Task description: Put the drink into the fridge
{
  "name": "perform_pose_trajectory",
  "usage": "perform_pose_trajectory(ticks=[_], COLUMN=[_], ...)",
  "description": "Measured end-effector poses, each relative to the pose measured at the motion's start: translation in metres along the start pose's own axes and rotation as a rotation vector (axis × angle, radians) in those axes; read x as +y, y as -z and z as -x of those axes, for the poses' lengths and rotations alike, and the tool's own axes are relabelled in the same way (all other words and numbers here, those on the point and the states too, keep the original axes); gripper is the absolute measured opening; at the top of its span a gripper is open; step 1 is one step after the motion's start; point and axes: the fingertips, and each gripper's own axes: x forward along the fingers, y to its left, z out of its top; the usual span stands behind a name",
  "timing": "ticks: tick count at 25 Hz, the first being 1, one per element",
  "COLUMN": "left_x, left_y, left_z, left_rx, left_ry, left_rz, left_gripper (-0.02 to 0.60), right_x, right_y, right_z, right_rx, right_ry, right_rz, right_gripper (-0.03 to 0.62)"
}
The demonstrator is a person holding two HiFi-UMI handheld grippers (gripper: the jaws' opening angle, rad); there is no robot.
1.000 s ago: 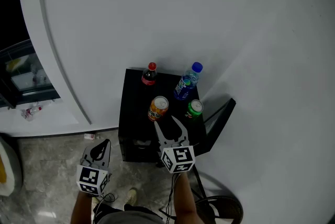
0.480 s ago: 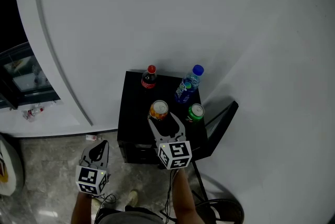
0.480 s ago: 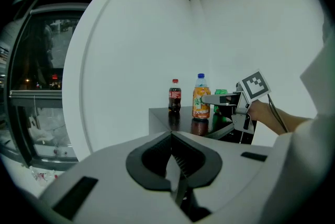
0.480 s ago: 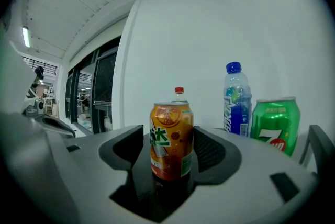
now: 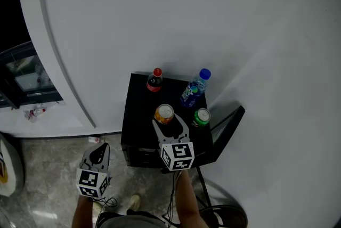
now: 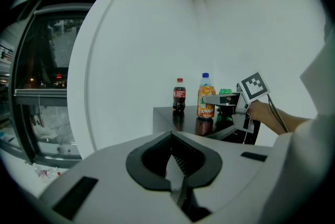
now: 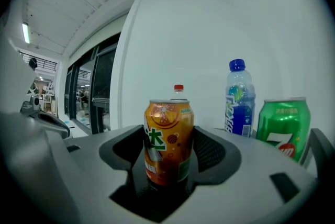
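Four drinks stand on the black table (image 5: 137,110): a red-capped cola bottle (image 5: 155,81) and a blue-capped bottle (image 5: 193,89) at its back edge against the wall, an orange can (image 5: 164,113) nearer its front, and a green can (image 5: 201,116) just beside that one, toward the table's right edge. The right gripper (image 5: 168,121) is level with the orange can, its jaws spread, one on each side, with the can seated deep between the black pads. The pads look very near the can's sides, but the grip does not read as clenched yet. The left gripper (image 6: 174,165) hangs low, off the table's front left corner, with its jaws pressed together on nothing. The step in hand looks like the grasp on the orange can, so the task is at its start, since the drink is on the table and not in any fridge. I cannot pick out the fridge with certainty in these views. To do this well, keep the can centred between the pads and close squarely on its middle, not near the rim. Squeeze only enough to hold, since a thin can will likely dent. Then lift straight up off the table before swinging away, as the green can stands close enough to be clipped by the outer jaw. The closed left gripper will probably be wanted for the fridge door.
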Motion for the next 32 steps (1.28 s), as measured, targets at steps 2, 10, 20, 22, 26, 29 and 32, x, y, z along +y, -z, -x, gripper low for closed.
perform_pose_trajectory(ticks=[2, 10, 20, 22, 26, 29, 32], left_x=[0.001, 0.000, 0.001, 0.000, -0.008, -0.018, -0.030], left_y=[-0.001, -0.003, -0.005, -0.007, -0.013, -0.017, -0.018], left_z=[0.001, 0.002, 0.019, 0.021, 0.027, 0.033, 0.040], left_rx=[-0.001, -0.004, -0.015, -0.020, -0.035, -0.052, -0.062], left_ry=[-0.001, -0.005, -0.010, -0.010, 0.005, 0.024, 0.045], left_rz=[0.001, 0.001, -0.001, -0.005, -0.015, -0.026, -0.036], left_gripper=[0.003, 0.003, 0.003, 0.003, 0.003, 0.003, 0.003], right_x=[0.000, -0.002, -0.002, -0.002, 0.005, 0.011, 0.015], right_y=[-0.001, 0.000, -0.007, -0.012, -0.027, -0.035, -0.041], right_z=[0.000, 0.000, 0.009, 0.017, 0.037, 0.056, 0.077], right_rx=[0.003, -0.001, -0.030, -0.043, -0.076, -0.096, -0.114], right_ry=[0.000, 0.009, 0.039, 0.040, 0.035, 0.035, 0.042], right_rz=[0.000, -0.005, -0.006, -0.007, 0.020, 0.028, 0.029], right_gripper=[0.296, 0.298, 0.298, 0.298, 0.298, 0.298, 0.298])
